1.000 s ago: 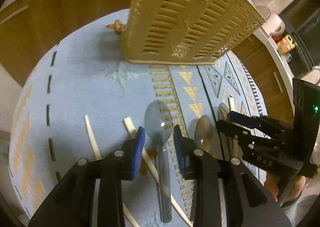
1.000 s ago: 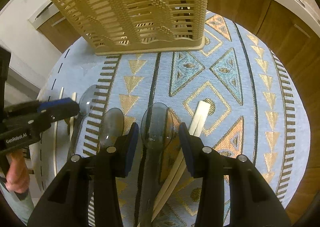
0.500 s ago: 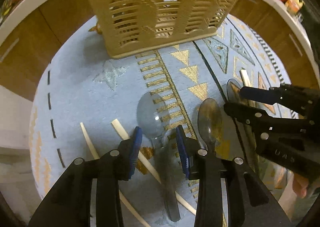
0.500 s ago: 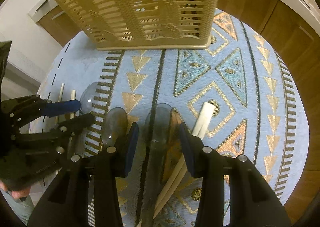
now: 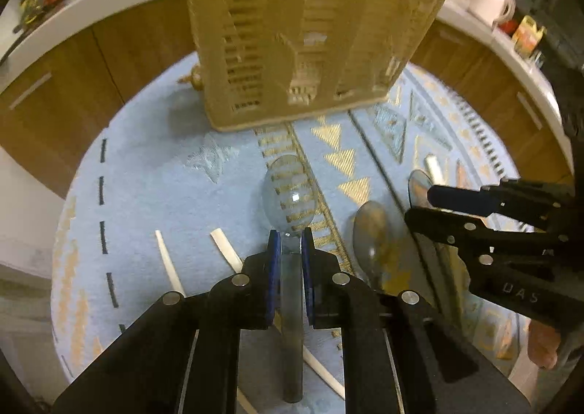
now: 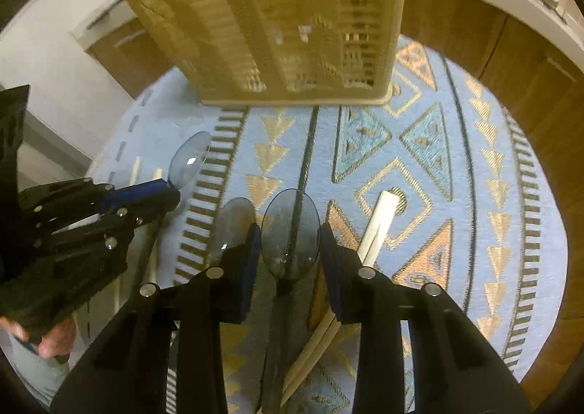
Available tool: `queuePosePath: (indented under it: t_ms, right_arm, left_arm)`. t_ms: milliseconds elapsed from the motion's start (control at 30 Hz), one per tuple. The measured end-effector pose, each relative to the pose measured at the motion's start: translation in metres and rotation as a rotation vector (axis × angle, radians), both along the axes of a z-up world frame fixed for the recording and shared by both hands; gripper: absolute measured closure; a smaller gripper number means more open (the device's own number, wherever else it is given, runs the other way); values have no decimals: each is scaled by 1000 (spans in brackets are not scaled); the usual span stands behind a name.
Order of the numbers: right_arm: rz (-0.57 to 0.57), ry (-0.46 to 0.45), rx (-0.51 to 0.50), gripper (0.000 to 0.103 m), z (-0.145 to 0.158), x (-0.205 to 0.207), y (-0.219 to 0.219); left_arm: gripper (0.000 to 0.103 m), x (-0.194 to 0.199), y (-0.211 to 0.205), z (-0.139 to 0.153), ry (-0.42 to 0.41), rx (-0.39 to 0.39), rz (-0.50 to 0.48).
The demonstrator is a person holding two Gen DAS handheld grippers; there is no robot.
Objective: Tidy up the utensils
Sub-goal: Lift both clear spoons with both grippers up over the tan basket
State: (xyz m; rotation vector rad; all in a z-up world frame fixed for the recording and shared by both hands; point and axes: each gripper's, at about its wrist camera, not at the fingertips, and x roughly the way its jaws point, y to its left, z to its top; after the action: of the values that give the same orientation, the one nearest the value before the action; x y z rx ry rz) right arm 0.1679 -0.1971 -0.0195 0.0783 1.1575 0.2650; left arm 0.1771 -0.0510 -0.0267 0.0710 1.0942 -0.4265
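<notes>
The left hand-held gripper (image 5: 290,244) has just closed on the neck of a clear plastic spoon (image 5: 289,191), not yet lifted off the round, blue-patterned desk (image 6: 419,144). The right hand-held gripper (image 6: 290,242), jaws narrowing, straddles a second spoon's bowl (image 6: 290,231) without pinching. The slatted beige basket (image 6: 292,20) waits at twelve o'clock. Three spoons and what look like four pale chopsticks remain; sorting has barely started.

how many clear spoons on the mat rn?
3. One in the left gripper, pads shut on its neck: spoon. One between the right gripper's still-apart pads. One lies between those two. None seen in the basket.
</notes>
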Motion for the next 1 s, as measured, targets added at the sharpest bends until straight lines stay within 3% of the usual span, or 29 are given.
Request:
queuePosePath:
  t_ms: [400,667,1000]
  right_arm:
    - [52,-285,122,74,56,-60,-15]
    - [61,-500,171,74,106,-78,-13]
    - [0,-652,161,74,148,-62,-15]
  left_arm:
    - [93,-40,37,77,-303,-285,10]
    - [93,-60,50,119,-482,-365,85]
    - [93,-54,59,171,-681,-431,191]
